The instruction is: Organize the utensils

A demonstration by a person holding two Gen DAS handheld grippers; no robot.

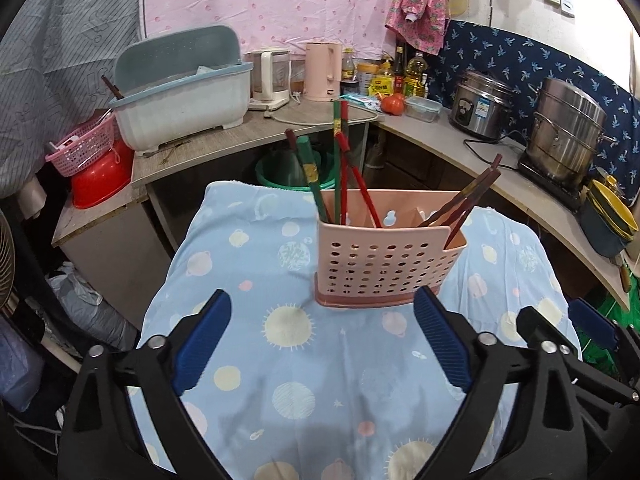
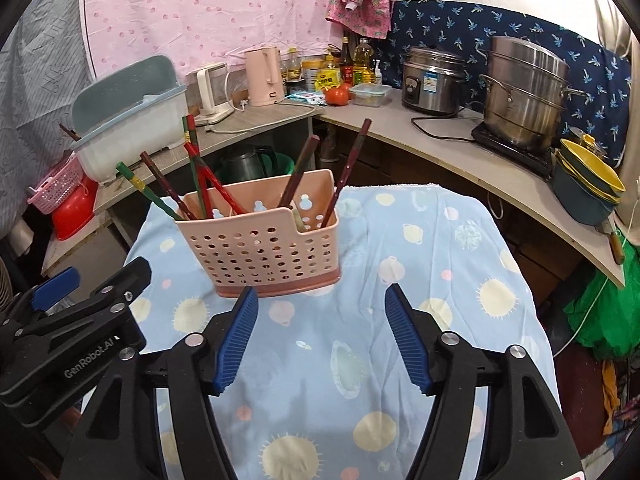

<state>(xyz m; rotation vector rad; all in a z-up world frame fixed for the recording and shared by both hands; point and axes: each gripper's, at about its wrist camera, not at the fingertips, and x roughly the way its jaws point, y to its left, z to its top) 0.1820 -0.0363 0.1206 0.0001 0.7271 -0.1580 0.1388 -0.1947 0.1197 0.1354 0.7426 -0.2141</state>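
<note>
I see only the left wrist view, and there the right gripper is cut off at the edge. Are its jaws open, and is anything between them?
Observer: They are open. The right gripper has nothing between its pads; only the blue cloth shows there.
Operator: Where is it relative to the pink holder?
Observer: The pink holder stands just beyond it, off to one side. One fingertip reaches the holder's base in the picture; I cannot tell if they touch.
Operator: Is any chopstick lying on the cloth near that gripper?
Observer: None. The chopsticks in view all stand in the holder.
</note>
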